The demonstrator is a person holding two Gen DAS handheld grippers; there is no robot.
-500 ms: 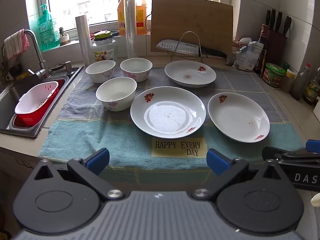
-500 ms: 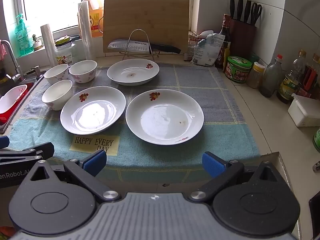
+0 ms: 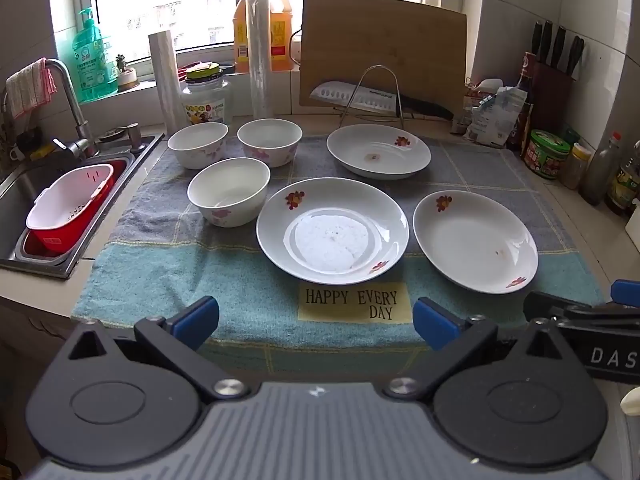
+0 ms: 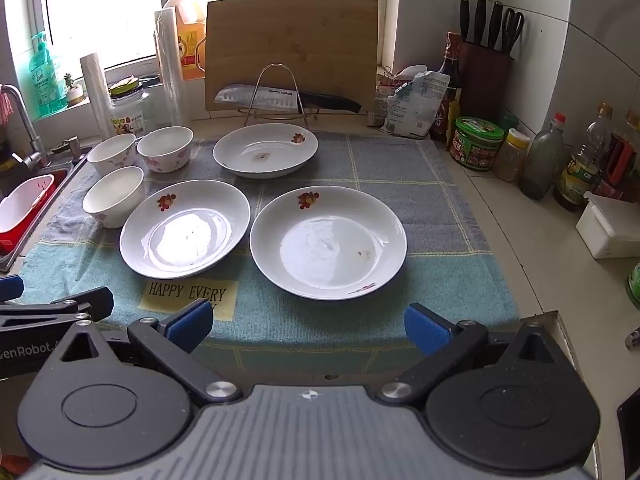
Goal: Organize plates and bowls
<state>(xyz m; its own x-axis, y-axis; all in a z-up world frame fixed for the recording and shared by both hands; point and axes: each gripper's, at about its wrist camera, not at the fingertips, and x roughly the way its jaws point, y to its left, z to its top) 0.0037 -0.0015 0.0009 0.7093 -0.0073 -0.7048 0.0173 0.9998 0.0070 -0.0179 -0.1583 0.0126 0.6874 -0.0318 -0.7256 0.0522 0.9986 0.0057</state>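
Note:
Three white flowered plates lie on a blue-grey towel [image 3: 168, 264]: a middle plate [image 3: 332, 230] [image 4: 185, 229], a right plate [image 3: 475, 235] [image 4: 328, 241] and a far plate [image 3: 378, 151] [image 4: 265, 150]. Three white bowls stand at the left: the nearest bowl [image 3: 229, 191] [image 4: 113, 196] and two behind it [image 3: 197, 145] [image 3: 269, 142]. My left gripper [image 3: 316, 320] is open over the towel's front edge, nothing between its fingers. My right gripper [image 4: 308, 322] is open too, just short of the right plate.
A sink [image 3: 24, 184] with a red-and-white strainer basket [image 3: 70, 208] lies at the left. A cutting board [image 3: 382, 48], a knife on a wire rack [image 3: 360, 98], bottles, jars and a knife block [image 3: 554, 76] line the back and right.

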